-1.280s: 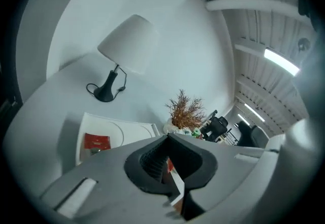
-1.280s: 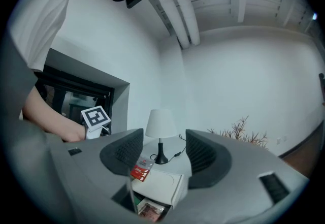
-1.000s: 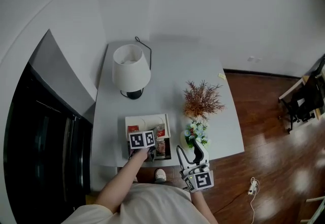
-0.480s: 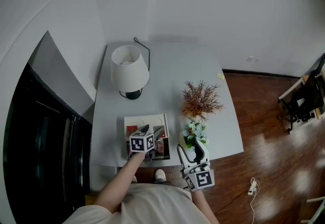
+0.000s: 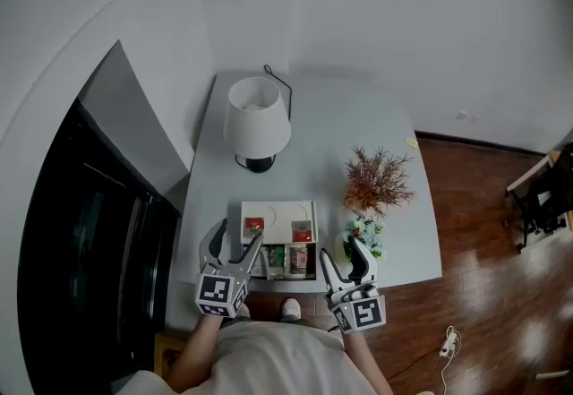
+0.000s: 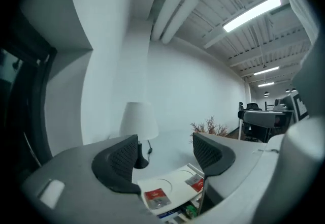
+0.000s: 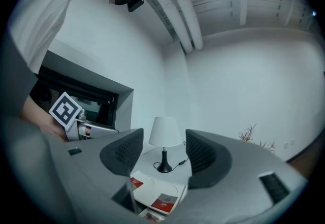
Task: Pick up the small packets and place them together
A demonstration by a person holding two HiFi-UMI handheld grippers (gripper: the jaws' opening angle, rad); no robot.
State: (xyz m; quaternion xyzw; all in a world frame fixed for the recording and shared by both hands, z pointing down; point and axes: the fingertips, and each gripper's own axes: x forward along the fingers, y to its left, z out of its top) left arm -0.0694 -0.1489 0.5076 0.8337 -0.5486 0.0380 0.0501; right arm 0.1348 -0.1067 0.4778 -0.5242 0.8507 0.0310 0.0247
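Two small red packets (image 5: 254, 224) (image 5: 303, 231) lie flat on the white tray (image 5: 277, 210), one at its left and one at its right. Both show in the left gripper view (image 6: 156, 197) (image 6: 197, 183) and in the right gripper view (image 7: 136, 182) (image 7: 165, 201). More packets (image 5: 285, 259) stand in the tray's front compartments. My left gripper (image 5: 235, 241) (image 6: 165, 159) hangs above the table's near edge, left of the tray; its jaws have just been opening and hold nothing. My right gripper (image 5: 343, 257) (image 7: 162, 154) is open and empty, right of the tray.
A white lamp (image 5: 257, 120) with a black base and cord stands behind the tray. A dried brown plant (image 5: 378, 180) and a small flower bunch (image 5: 365, 232) stand to the tray's right, close to my right gripper. A black cabinet (image 5: 89, 232) borders the grey table (image 5: 331, 129) on the left.
My left gripper has lifted off the tray, drawn back toward me and opened. A second red packet now shows on the tray's right side. The right gripper has barely moved.
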